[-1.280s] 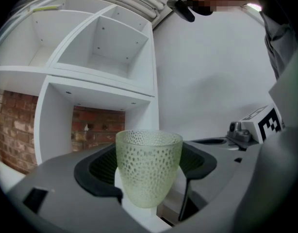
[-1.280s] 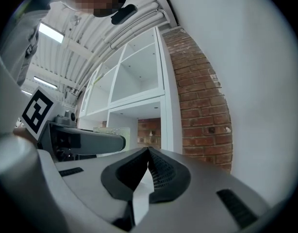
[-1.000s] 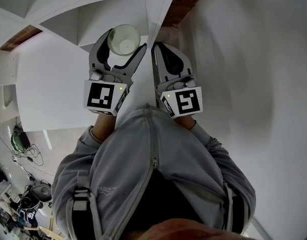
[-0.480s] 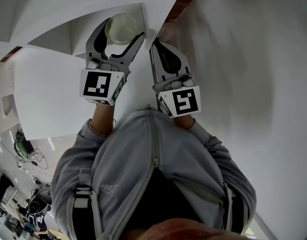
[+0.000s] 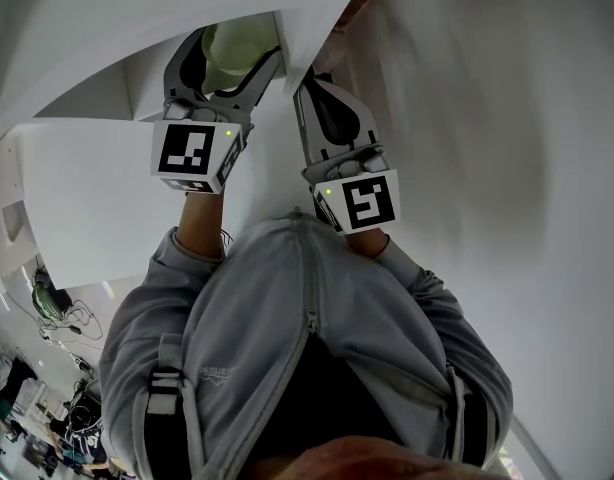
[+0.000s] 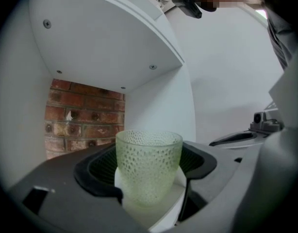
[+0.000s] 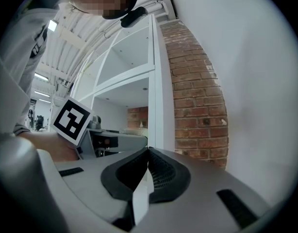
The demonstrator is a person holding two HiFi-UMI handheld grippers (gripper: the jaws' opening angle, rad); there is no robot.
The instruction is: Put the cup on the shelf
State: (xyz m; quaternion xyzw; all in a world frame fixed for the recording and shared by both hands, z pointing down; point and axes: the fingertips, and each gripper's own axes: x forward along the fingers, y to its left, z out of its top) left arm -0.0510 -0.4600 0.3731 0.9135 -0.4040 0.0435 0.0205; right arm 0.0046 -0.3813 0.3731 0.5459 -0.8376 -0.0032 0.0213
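A pale green dimpled glass cup (image 6: 148, 166) stands upright between the jaws of my left gripper (image 6: 148, 176), which is shut on it. In the head view the cup (image 5: 239, 42) and the left gripper (image 5: 230, 52) reach into a white shelf compartment (image 5: 202, 30) under its top board. That compartment (image 6: 110, 47) has white walls and a brick back. My right gripper (image 5: 311, 90) hangs just right of the shelf's side panel, shut with nothing in it; its closed jaws (image 7: 148, 153) point at the panel's edge.
The white shelf unit's upright side panel (image 7: 158, 81) stands between the two grippers. A brick wall (image 7: 197, 96) runs behind it, with a plain white wall (image 5: 487, 118) to the right. The person's grey jacket (image 5: 307, 348) fills the lower head view.
My left gripper has carried the cup up and forward, deeper into the shelf compartment. The right gripper has hardly shifted.
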